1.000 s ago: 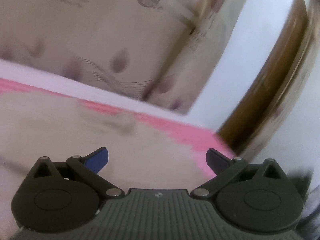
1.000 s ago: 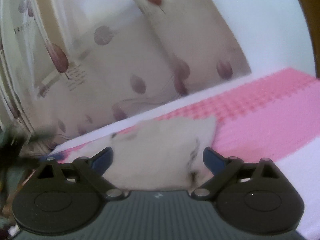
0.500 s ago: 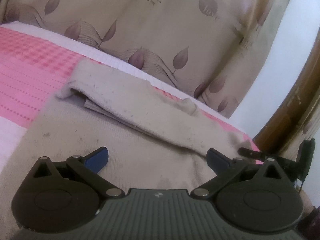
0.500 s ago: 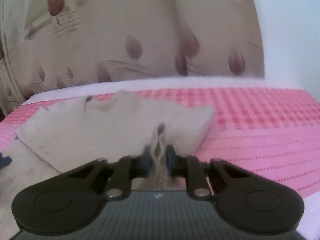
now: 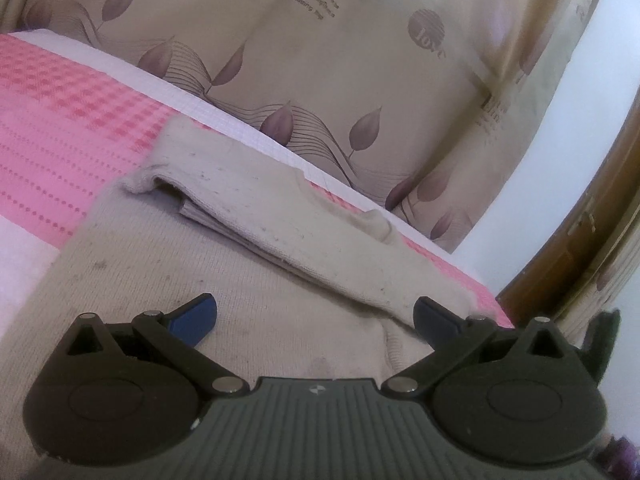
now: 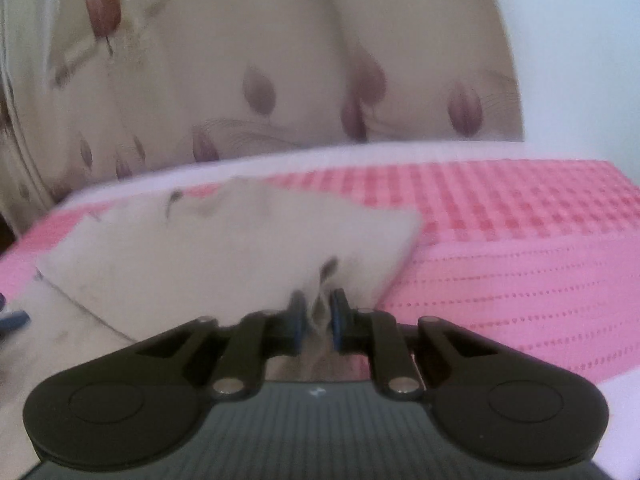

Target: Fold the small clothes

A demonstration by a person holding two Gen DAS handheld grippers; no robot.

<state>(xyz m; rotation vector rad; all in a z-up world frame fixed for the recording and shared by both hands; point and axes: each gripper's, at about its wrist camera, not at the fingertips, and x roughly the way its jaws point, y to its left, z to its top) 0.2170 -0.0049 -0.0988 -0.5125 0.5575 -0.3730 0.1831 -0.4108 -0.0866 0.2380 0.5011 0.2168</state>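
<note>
A small beige knitted garment (image 5: 248, 264) lay spread on the bed, on a pink checked and dotted bedcover (image 5: 60, 120) with a white border — its upper part already doubled over the rest, so that a thick folded edge ran slantwise across the cloth. Dark specks and smudges showed on the knit.

The left gripper (image 5: 316, 316) hung low over the lower part of the garment with its jaws spread wide. Its blue-tipped fingers (image 5: 196, 318) stood well apart and nothing was caught between them; the right-hand finger sat just beside the near corner of the folded layer, though whether it touched the cloth I could not tell.

The right gripper (image 6: 318, 316) was at the opposite side of the garment. Its jaws stood nearly together, pinching a bunched ridge of the beige fabric at the garment's edge — the cloth rose in a narrow pleat between the pads, and the jaws were easing apart very slightly while still on it. That view was blurred, so the fine shape of the pleat was hard to make out.

Behind the bed hung a cream curtain printed with mauve leaves and thin curling lines (image 5: 320, 80). To one side of it was a plain white wall (image 5: 580, 160), and beyond that a strip of brown wooden frame (image 5: 580, 240).
</note>
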